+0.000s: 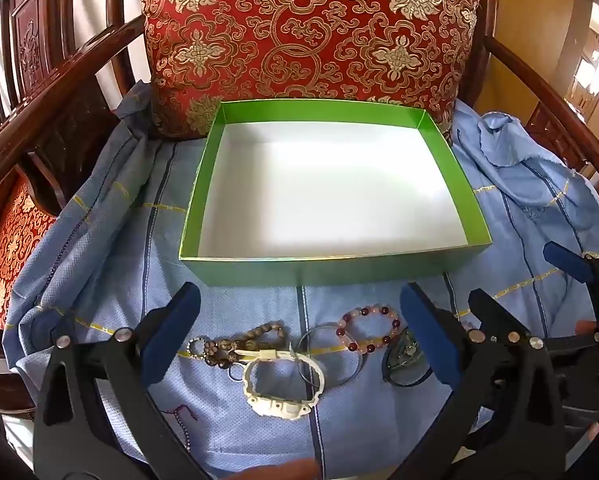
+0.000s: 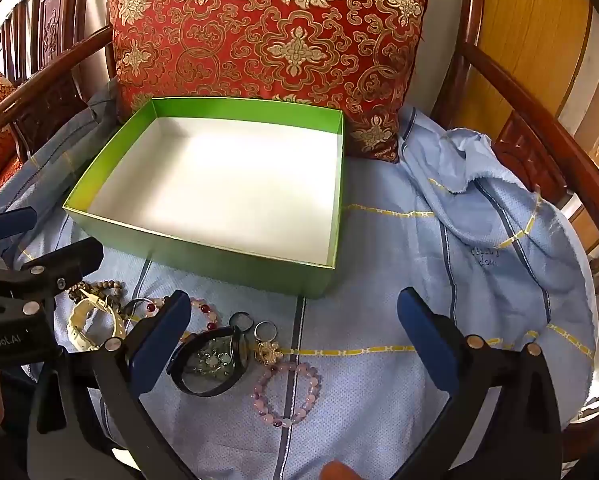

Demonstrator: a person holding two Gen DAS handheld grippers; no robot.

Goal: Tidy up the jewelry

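With both claws spread wide and empty, the white watch [image 1: 282, 384] is seen low in the frame between the left claw's [image 1: 299, 336] fingers, strap running toward the empty green box [image 1: 331, 270] above; the right claw [image 2: 295, 340] frames the pink bracelet [image 2: 286, 394].

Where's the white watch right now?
In the left wrist view the white watch lies on the blue cloth, low centre, between the brown bead bracelet and the thin bangle.

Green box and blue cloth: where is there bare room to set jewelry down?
The green box is empty throughout. The blue cloth is bare right of the box and the pink bracelet. It is crowded in front of the box, around the white watch.
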